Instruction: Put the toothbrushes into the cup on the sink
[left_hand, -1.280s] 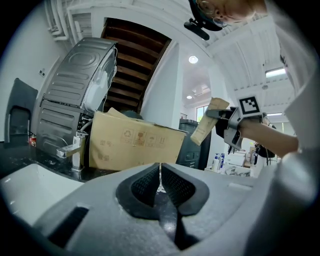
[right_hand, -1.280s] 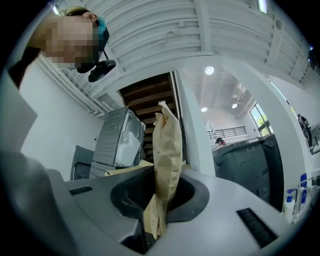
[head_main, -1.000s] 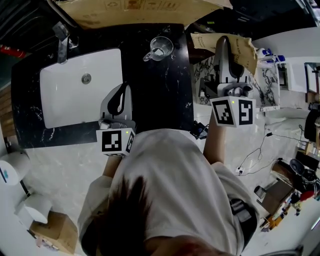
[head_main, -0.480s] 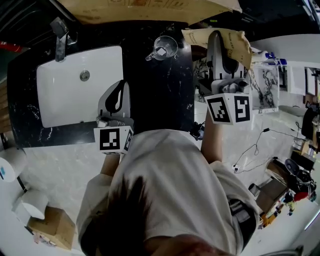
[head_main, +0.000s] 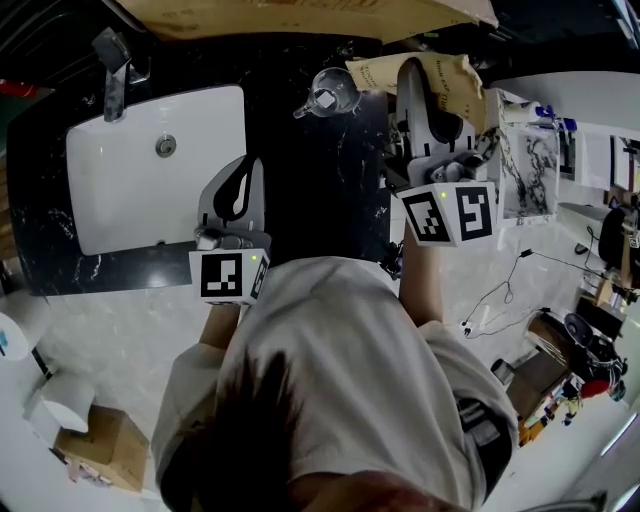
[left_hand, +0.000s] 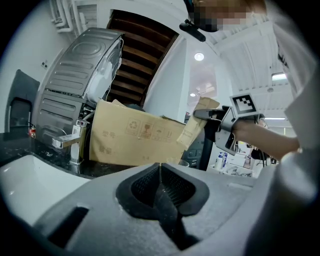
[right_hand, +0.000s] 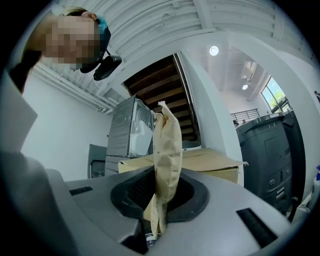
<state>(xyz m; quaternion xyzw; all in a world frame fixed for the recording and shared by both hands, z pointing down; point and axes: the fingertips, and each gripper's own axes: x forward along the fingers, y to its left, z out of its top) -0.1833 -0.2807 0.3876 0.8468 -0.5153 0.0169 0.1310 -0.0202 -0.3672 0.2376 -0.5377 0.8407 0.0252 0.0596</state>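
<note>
A clear cup (head_main: 328, 92) stands on the black counter (head_main: 310, 180), right of the white sink basin (head_main: 150, 170). My right gripper (head_main: 418, 75) hovers just right of the cup at the counter's right edge, shut on a crumpled brown paper packet (head_main: 450, 78). In the right gripper view the packet (right_hand: 167, 150) sticks up from between the pads of the right gripper (right_hand: 159, 200); its contents are hidden. My left gripper (head_main: 245, 170) hangs over the counter's front, beside the basin. The left gripper (left_hand: 160, 182) has its jaws together with nothing between them. No bare toothbrush is visible.
A faucet (head_main: 112, 70) stands at the basin's back left. A large cardboard sheet (head_main: 300, 15) leans behind the counter. Right of the counter are a marble-patterned slab (head_main: 525, 165) and floor cables (head_main: 500, 300). Paper rolls (head_main: 70, 395) and a box (head_main: 105, 450) sit at lower left.
My right gripper has carried the brown packet leftward, closer to the cup and the counter's edge. The left gripper has stayed about where it was.
</note>
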